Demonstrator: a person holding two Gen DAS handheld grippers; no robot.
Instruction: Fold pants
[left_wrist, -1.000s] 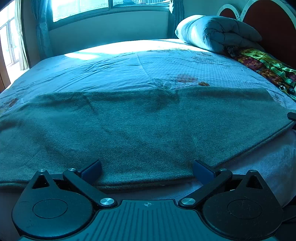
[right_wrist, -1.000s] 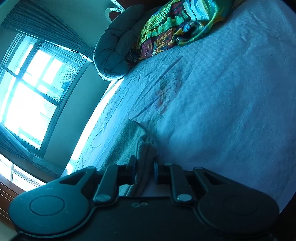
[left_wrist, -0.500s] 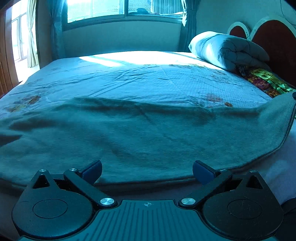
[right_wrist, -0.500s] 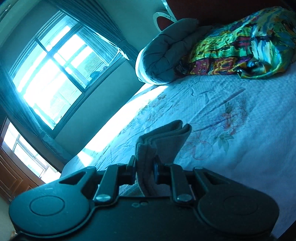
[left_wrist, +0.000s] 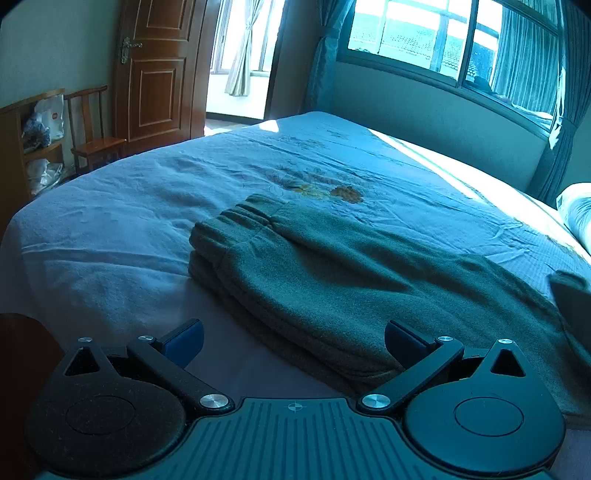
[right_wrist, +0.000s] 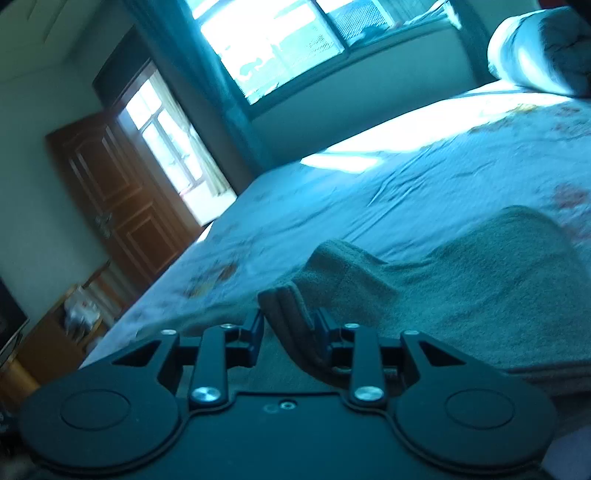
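pants (left_wrist: 332, 273) on bed (left_wrist: 129, 206), waistband end left | door (left_wrist: 155, 66) behind bed, left | window (left_wrist: 450, 33) behind, right | chair (left_wrist: 96, 125) beside door

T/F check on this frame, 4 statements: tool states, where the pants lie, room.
1. The left tool is open and holds nothing. True.
2. The right tool is empty. False: it is shut on a fold of the pants.
3. The pants lie on the bed. True.
4. The wooden door is behind the headboard. False: it stands in the far wall past the foot of the bed, beside a wooden chair.
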